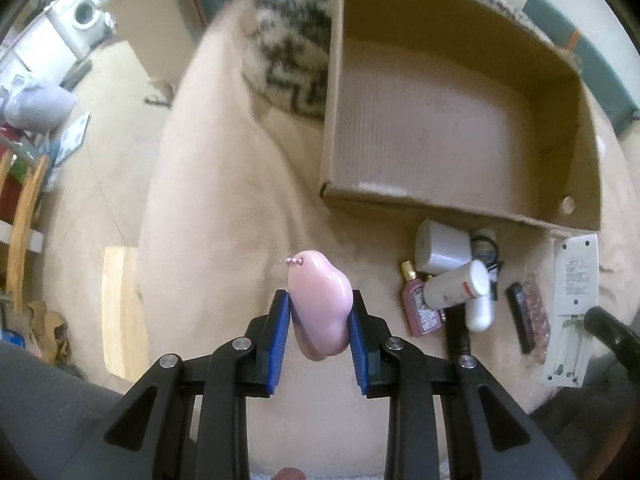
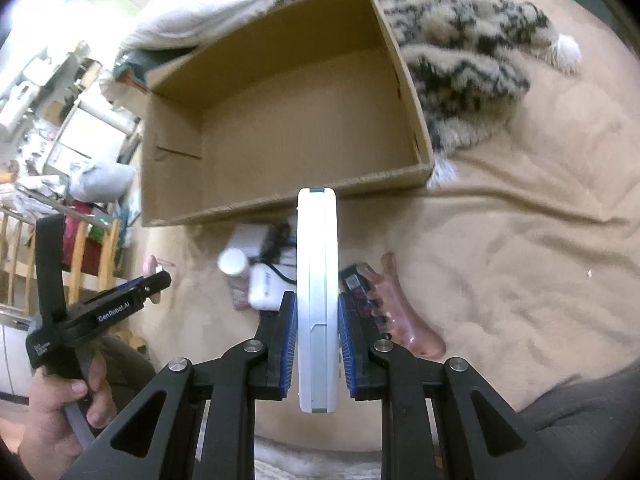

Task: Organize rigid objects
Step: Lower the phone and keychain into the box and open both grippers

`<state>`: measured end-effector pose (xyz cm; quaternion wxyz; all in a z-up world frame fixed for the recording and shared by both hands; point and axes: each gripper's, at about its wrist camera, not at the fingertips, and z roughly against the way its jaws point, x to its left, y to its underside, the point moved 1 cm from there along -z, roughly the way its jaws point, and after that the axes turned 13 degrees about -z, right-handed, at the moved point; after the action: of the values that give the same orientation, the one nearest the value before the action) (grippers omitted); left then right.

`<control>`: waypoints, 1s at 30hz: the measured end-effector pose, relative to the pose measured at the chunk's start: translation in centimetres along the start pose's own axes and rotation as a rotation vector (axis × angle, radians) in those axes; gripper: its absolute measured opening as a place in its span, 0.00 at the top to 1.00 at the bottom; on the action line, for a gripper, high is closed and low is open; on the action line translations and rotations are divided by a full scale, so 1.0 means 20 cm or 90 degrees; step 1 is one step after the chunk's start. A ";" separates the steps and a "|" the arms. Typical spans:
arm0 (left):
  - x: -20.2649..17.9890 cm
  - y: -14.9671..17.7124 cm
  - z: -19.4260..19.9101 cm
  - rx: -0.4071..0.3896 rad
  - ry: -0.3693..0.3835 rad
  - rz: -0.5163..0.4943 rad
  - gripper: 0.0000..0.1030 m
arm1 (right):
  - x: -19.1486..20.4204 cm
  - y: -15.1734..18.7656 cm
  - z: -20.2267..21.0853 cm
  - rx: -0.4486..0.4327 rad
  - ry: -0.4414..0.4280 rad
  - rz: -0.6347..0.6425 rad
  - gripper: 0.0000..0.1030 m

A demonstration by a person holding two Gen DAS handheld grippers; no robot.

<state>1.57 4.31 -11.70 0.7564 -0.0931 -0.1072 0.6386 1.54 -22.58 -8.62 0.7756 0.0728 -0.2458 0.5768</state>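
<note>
My left gripper (image 1: 320,300) is shut on a glossy pink rounded object (image 1: 322,304) and holds it above the beige blanket. My right gripper (image 2: 317,304) is shut on a white remote control (image 2: 317,300), held on edge just in front of the open cardboard box (image 2: 280,204). The same remote (image 1: 574,304) shows at the right in the left wrist view, battery bay open. The box (image 1: 440,200) is empty. A pile lies before it: white charger (image 1: 438,250), white bottle (image 1: 460,286), pink perfume bottle (image 1: 420,308), black lighter (image 1: 518,316).
A patterned fluffy blanket (image 2: 460,60) lies behind and right of the box. A pink hair clip (image 2: 404,312) lies right of the remote. The left gripper (image 2: 116,304) and its hand show at the left. The bed edge, floor and wooden furniture (image 1: 24,216) are left.
</note>
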 end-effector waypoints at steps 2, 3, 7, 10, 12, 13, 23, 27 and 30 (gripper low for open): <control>0.00 -0.03 0.08 -0.025 -0.006 0.000 0.75 | 0.02 -0.01 0.04 -0.015 -0.011 0.010 0.79; -0.01 -0.02 0.13 -0.038 -0.008 -0.001 0.75 | 0.03 -0.02 0.07 -0.021 -0.017 0.014 0.79; -0.04 -0.12 0.28 -0.082 -0.021 -0.009 0.75 | 0.06 -0.09 0.16 -0.048 -0.062 0.019 0.79; -0.07 -0.24 0.32 -0.097 -0.027 -0.019 0.75 | 0.10 -0.17 0.22 -0.074 -0.084 0.029 0.79; -0.09 -0.32 0.33 -0.106 -0.033 -0.029 0.75 | 0.13 -0.24 0.23 -0.087 -0.092 0.034 0.79; -0.09 -0.36 0.31 -0.111 -0.036 -0.033 0.75 | 0.14 -0.28 0.23 -0.091 -0.096 0.034 0.79; -0.16 -0.67 0.14 -0.103 -0.045 -0.049 0.75 | 0.19 -0.59 0.00 -0.085 -0.086 0.032 0.79; -0.20 -0.73 0.04 -0.082 -0.044 -0.062 0.75 | 0.18 -0.64 -0.15 -0.071 -0.069 0.019 0.79; -0.25 -0.75 -0.03 -0.073 -0.061 -0.084 0.75 | 0.17 -0.65 -0.24 -0.059 -0.057 0.016 0.79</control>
<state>15.01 -3.04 -8.27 0.7841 -0.0981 -0.1856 0.5841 15.86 -21.97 -8.90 0.7592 0.0595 -0.3072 0.5707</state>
